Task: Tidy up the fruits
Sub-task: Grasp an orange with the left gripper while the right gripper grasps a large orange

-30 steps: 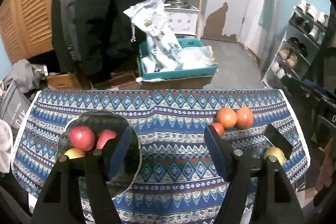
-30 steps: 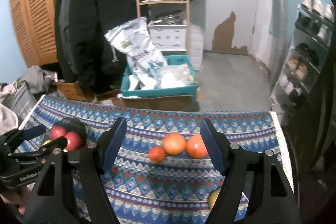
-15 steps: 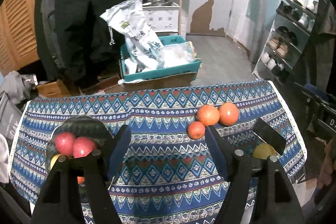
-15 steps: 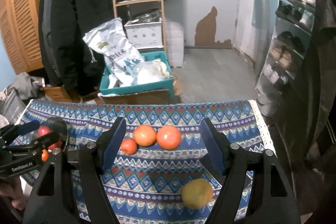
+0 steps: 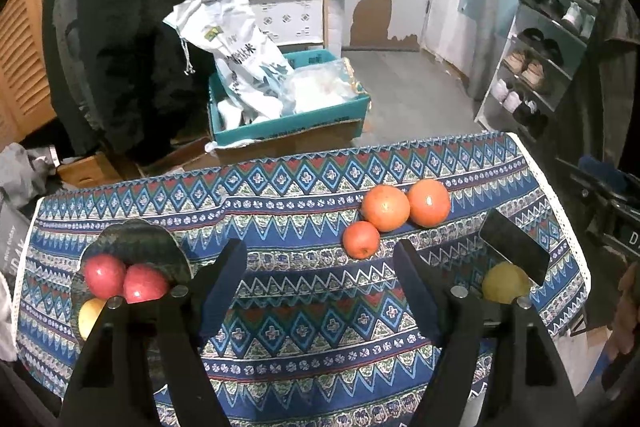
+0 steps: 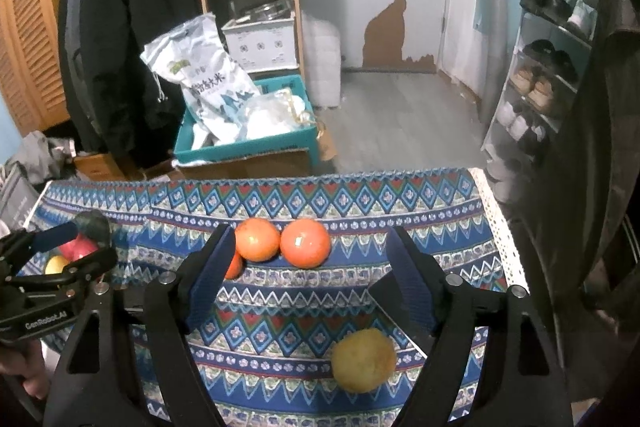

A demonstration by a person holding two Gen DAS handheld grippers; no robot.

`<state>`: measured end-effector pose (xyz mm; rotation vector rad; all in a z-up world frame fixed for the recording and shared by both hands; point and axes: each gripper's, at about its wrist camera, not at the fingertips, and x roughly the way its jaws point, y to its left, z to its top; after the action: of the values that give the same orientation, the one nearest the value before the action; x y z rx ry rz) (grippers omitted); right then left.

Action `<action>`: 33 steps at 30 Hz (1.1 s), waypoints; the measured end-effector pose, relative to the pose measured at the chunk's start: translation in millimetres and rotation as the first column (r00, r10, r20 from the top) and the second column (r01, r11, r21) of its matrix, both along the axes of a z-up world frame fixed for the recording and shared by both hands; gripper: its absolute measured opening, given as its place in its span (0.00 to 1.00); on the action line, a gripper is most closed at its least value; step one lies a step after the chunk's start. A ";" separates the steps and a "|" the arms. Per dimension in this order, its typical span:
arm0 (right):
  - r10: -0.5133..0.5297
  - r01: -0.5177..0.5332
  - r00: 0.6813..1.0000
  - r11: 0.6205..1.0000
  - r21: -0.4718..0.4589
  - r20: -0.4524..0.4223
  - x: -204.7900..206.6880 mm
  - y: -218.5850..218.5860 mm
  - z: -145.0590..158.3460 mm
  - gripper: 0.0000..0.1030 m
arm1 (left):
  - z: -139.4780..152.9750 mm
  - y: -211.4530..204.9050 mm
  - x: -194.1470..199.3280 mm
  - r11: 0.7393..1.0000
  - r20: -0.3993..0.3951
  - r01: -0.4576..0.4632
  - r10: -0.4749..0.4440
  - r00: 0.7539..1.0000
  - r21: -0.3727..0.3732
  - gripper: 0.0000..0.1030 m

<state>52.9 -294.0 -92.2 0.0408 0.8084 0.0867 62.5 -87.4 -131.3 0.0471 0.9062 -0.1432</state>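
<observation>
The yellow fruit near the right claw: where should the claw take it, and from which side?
Grip the yellow fruit across its widest middle, coming from above and the near side. It is round and lies alone on the cloth, between the open right claw's fingers, so both sides look free.

Three oranges (image 5: pixel 386 207) are clustered toward the table's far right. A yellow fruit (image 6: pixel 363 360) lies near the right edge. Two red apples (image 5: pixel 105 274) sit on a dark plate (image 5: pixel 136 241) at the left.

Right gripper (image 6: pixel 310 269): jaws just opening, nothing between; yellow fruit (image 6: pixel 364 359) now fully visible below. Left gripper (image 5: pixel 320 283): jaws opening, empty.
</observation>
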 end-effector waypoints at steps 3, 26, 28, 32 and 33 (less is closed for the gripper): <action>0.000 0.000 1.000 1.000 -0.006 -0.023 5.6 -0.4 -7.8 0.76 | -10.0 -3.8 8.3 1.000 -0.027 0.006 -0.006 1.000 0.001 0.75; -0.013 0.030 0.946 0.998 0.047 -0.323 69.5 -13.4 -119.9 0.76 | -103.6 -37.2 72.3 0.998 -0.220 0.059 -0.059 0.974 -0.005 0.75; -0.011 0.027 0.942 0.999 0.042 -0.335 71.9 -13.4 -125.3 0.76 | -110.6 -40.9 77.5 0.998 -0.237 0.063 -0.065 0.969 -0.015 0.75; -0.007 0.023 0.935 0.999 0.041 -0.355 76.0 -14.1 -134.0 0.76 | -124.2 -44.4 84.9 0.997 -0.276 0.062 -0.069 0.959 -0.035 0.75; -0.004 0.020 0.933 0.999 0.040 -0.359 76.6 -14.1 -135.5 0.76 | -127.9 -45.0 86.6 0.997 -0.286 0.062 -0.072 0.956 -0.045 0.75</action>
<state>129.5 -308.1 -227.7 0.1047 1.1731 0.0860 149.1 -132.4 -259.2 0.0244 1.1930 -0.2338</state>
